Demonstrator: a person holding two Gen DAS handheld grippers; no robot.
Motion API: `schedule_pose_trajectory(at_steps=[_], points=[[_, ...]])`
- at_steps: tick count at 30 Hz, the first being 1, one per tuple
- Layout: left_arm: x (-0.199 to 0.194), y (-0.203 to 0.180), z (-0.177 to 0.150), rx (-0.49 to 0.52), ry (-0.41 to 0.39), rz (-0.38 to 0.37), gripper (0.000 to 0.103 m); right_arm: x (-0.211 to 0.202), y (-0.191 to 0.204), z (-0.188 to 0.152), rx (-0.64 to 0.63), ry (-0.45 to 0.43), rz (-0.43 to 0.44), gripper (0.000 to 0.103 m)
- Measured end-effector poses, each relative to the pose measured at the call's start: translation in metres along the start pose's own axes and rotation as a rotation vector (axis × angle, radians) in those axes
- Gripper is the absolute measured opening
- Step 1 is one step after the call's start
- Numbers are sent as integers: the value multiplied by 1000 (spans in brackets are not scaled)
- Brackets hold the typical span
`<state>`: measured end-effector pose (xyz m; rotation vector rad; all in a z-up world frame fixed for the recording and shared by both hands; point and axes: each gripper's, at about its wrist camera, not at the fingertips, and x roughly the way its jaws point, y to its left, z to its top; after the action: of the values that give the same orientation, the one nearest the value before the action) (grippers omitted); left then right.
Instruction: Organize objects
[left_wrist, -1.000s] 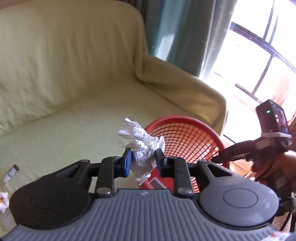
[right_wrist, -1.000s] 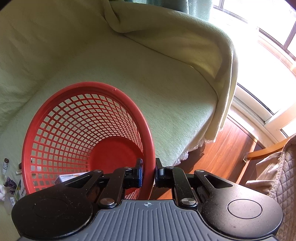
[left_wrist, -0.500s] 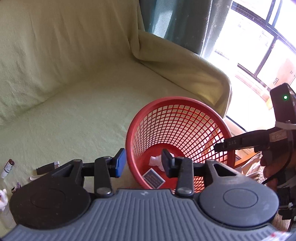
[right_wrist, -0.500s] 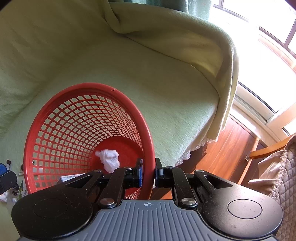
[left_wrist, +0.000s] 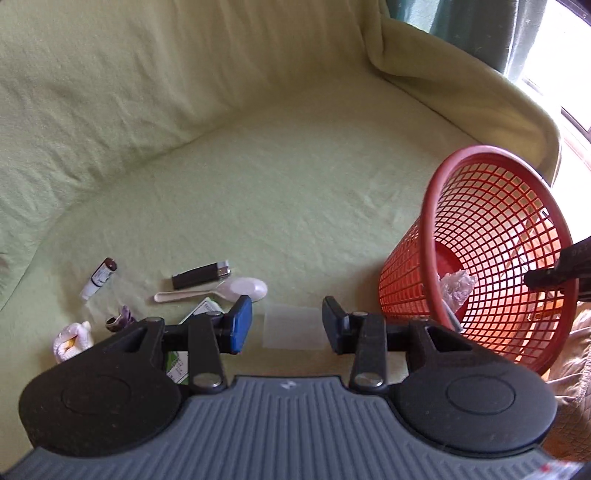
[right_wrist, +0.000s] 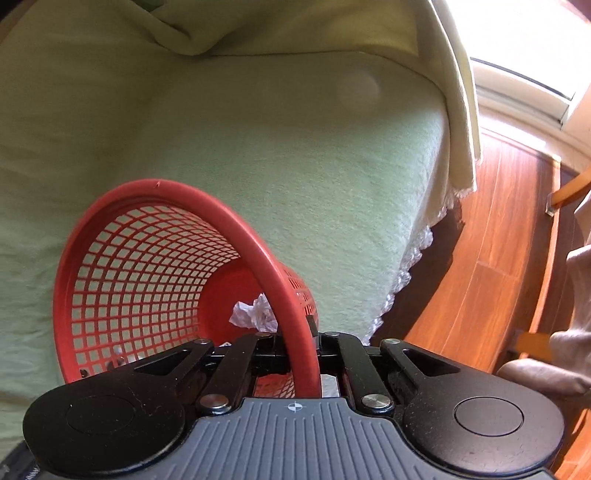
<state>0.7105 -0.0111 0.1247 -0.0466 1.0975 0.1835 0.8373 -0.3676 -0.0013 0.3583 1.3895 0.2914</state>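
The basket (right_wrist: 155, 258) is showing glossy red plastic mesh; inside, a tissue (right_wrist: 255, 314) is looking like crumpled white paper. The sofa cover (left_wrist: 258, 192) is lying as matt, napped green cloth. The spoon (left_wrist: 221, 291) is gleaming smooth white plastic. The floor (right_wrist: 491, 266) is shining as polished wood.

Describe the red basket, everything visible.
The red basket is round, apparently plastic, with lattice walls, a thick solid rim and a solid base. It tapers toward the base and sits tilted on the green-covered sofa, mouth toward the left camera. The right gripper is shut on its rim. Inside lies a crumpled white tissue.
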Motion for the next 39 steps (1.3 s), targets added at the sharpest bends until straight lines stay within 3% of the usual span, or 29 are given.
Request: schedule_pose_trajectory(at_steps=[5, 12, 14, 16, 19, 25, 30, 32, 34, 39], points=[[5, 27, -10, -44, 14, 44, 36, 5, 32, 4, -51, -32, -10, 5], [13, 59, -24, -86, 48, 70, 38, 3, 66, 2, -291, -28, -84, 11], [13, 63, -27, -93, 54, 62, 38, -2, 64, -3, -317, -6, -92, 16], [13, 65, -30, -92, 58, 55, 39, -11, 56, -13, -299, -14, -92, 40], [15, 66, -36, -86, 70, 50, 39, -18, 40, -22, -240, -20, -77, 50], [19, 67, -44, -90, 84, 37, 39, -31, 12, -39, -144, -21, -121, 50], [21, 66, -51, -82, 91, 32, 43, -43, 0, -52, -28, -14, -16, 48], [23, 65, -54, -80, 96, 31, 44, -44, 7, -56, 3, -3, 12, 35], [24, 64, -56, -81, 103, 30, 44, -40, 12, -59, 39, 22, 9, 14], [26, 62, -57, -64, 100, 24, 44, -46, 17, -50, 108, -46, 15, 9]])
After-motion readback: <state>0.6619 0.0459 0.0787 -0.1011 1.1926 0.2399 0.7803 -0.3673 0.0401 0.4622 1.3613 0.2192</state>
